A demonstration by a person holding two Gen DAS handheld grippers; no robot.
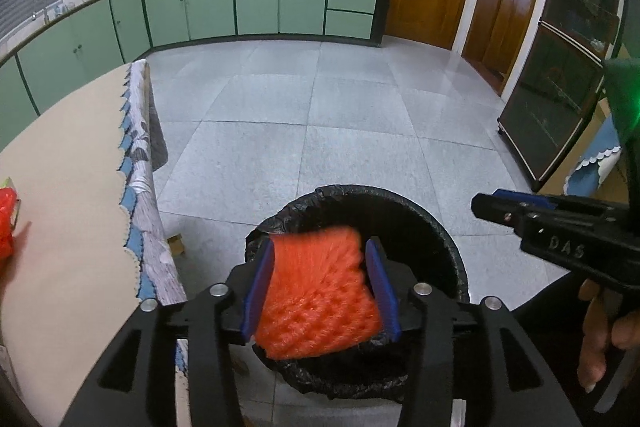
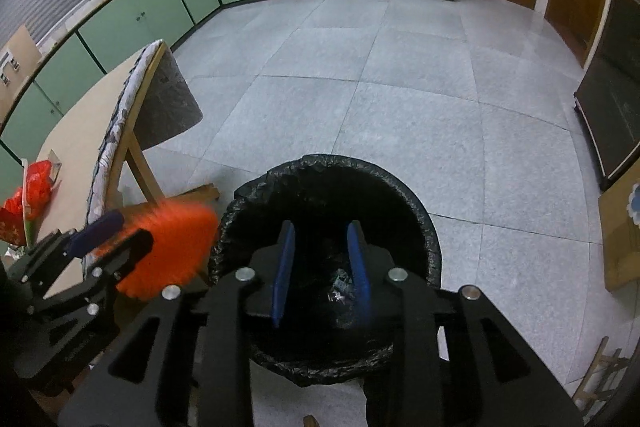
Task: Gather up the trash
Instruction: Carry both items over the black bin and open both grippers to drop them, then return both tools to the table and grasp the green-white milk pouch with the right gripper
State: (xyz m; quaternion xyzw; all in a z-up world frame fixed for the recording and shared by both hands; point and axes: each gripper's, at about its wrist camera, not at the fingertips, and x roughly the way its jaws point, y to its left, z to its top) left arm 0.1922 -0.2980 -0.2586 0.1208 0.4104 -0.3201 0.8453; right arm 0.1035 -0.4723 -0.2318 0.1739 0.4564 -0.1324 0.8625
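- An orange foam net (image 1: 318, 297), blurred, sits between the blue pads (image 1: 260, 291) of the left gripper (image 1: 320, 259), above the open mouth of the bin (image 1: 436, 223).
- Whether the pads press on the net cannot be told: it fills the gap, with a thin slit at the right pad.
- The bin is lined with a black bag (image 2: 424, 227); small crumpled scraps (image 2: 338, 287) lie at the bottom.
- The right gripper (image 2: 322, 241) hangs over the bin, jaws narrowly apart, nothing between them.
- From the left camera, its black body reads "DAS" (image 1: 566, 249); a hand (image 1: 600, 339) grips the handle.
- More red wrapping (image 2: 34, 193) lies on the table (image 1: 68, 167), just left of the bin.
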